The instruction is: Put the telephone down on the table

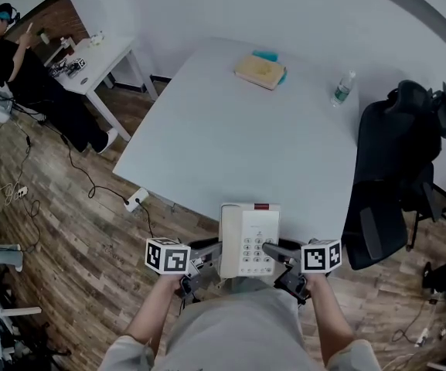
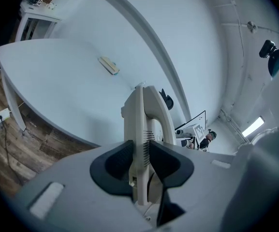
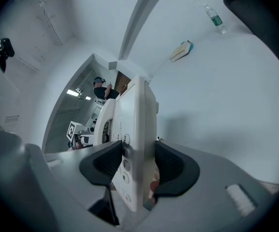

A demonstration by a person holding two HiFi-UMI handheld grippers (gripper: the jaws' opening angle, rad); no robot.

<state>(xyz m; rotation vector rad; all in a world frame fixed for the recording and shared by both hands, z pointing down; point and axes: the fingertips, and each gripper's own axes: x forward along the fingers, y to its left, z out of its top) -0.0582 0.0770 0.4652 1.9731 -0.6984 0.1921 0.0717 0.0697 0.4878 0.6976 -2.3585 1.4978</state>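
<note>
A cream desk telephone (image 1: 248,239) with keypad and handset hangs just off the near edge of the white table (image 1: 230,137), held from both sides. My left gripper (image 1: 207,263) is shut on its left, handset side; in the left gripper view the phone's edge (image 2: 141,129) stands clamped between the dark pads. My right gripper (image 1: 278,258) is shut on the right, keypad side; in the right gripper view the keypad edge (image 3: 132,144) sits between its pads. The phone's underside is hidden.
A yellow book on a teal thing (image 1: 260,70) and a water bottle (image 1: 343,88) lie at the table's far side. A black office chair (image 1: 396,161) stands at the right. A person (image 1: 22,68) sits at a small white desk (image 1: 103,56) far left. Cables cross the wooden floor.
</note>
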